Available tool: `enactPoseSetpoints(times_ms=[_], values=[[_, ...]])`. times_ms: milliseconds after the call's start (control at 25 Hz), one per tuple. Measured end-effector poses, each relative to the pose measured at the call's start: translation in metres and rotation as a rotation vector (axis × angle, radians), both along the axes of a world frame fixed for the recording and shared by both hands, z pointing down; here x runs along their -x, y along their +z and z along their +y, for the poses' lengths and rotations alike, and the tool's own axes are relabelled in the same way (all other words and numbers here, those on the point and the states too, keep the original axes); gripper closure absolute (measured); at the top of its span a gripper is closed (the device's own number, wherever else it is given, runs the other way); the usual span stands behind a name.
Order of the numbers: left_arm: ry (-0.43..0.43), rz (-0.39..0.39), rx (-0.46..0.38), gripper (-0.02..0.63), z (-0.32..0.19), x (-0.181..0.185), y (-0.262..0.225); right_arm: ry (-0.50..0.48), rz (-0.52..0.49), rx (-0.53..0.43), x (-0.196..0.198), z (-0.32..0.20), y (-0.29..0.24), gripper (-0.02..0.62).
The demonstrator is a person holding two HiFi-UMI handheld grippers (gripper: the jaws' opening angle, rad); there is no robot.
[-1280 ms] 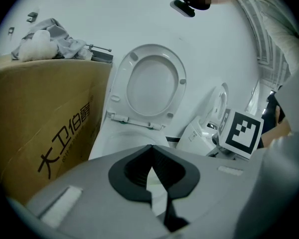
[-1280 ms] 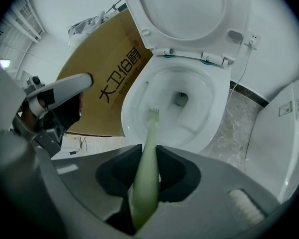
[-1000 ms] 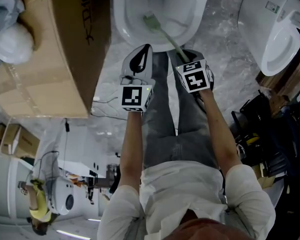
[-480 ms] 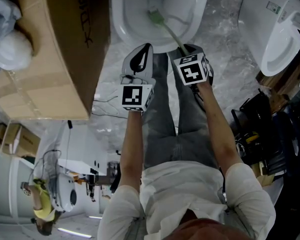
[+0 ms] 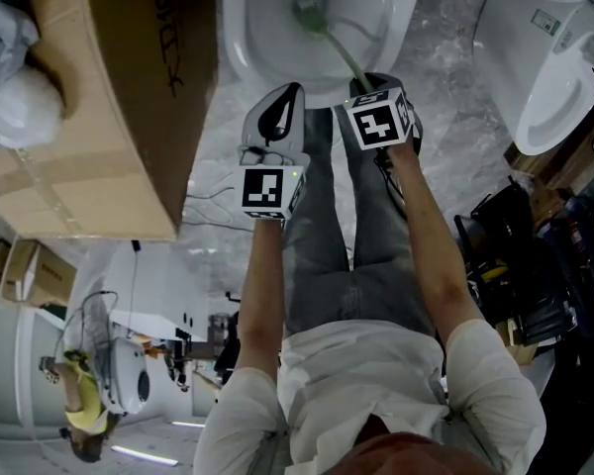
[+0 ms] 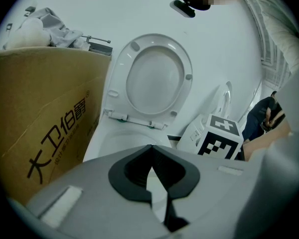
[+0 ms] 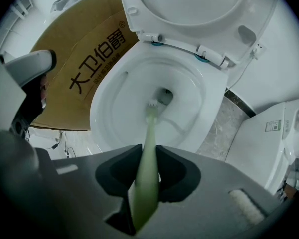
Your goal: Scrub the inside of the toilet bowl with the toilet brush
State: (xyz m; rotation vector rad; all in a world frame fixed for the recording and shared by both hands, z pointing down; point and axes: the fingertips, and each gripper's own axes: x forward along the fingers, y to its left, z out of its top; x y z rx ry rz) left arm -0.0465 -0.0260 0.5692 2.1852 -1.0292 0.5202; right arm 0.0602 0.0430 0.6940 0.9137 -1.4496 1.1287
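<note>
The toilet brush (image 7: pixel 150 133) is inside the toilet bowl (image 7: pixel 120 99). Its pale green handle slopes down from the near rim, and its small bristled head sits low on the bowl wall, just at the mouth of the drain. In the head view the head of the brush (image 5: pixel 311 14) lies near the dark drain opening at the top of the frame.

The right gripper (image 7: pixel 148 156) has its fingers clenched on the upper end of the handle, which runs straight out between them towards the bowl. The left gripper (image 5: pixel 275 119) hovers beside it over the near rim. Its fingers are pressed together with nothing between them, and it takes no part in the work.

The seat and lid (image 7: pixel 189 6) stand raised behind the bowl. A cardboard box (image 5: pixel 129 117) stands close on the left, and a second toilet (image 5: pixel 540 77) sits on the marble floor to the right.

The scrubbing looks to be under way at the bottom of the bowl. To do it well, press the head flat against the porcelain and sweep it in overlapping arcs from the drain up the walls and under the rim. With a grip this far up a long handle the brush may twist, so firm, even pressure matters. Short strokes should avoid splashing.
</note>
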Motion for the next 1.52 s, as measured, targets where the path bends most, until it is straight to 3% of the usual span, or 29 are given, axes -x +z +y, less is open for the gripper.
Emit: enactPoseSetpoints(times_ms=[1120, 1520], values=[[-0.013, 0.007, 0.005, 0.588, -0.013, 0.007, 0.003, -0.002, 0.050, -0.026, -0.011, -0.076, 0.046, 0.500], [-0.035, 0.012, -0.016, 0.588, -0.004, 0.017, -0.009, -0.025, 0.062, 0.014, -0.013, -0.059, 0.030, 0.500]])
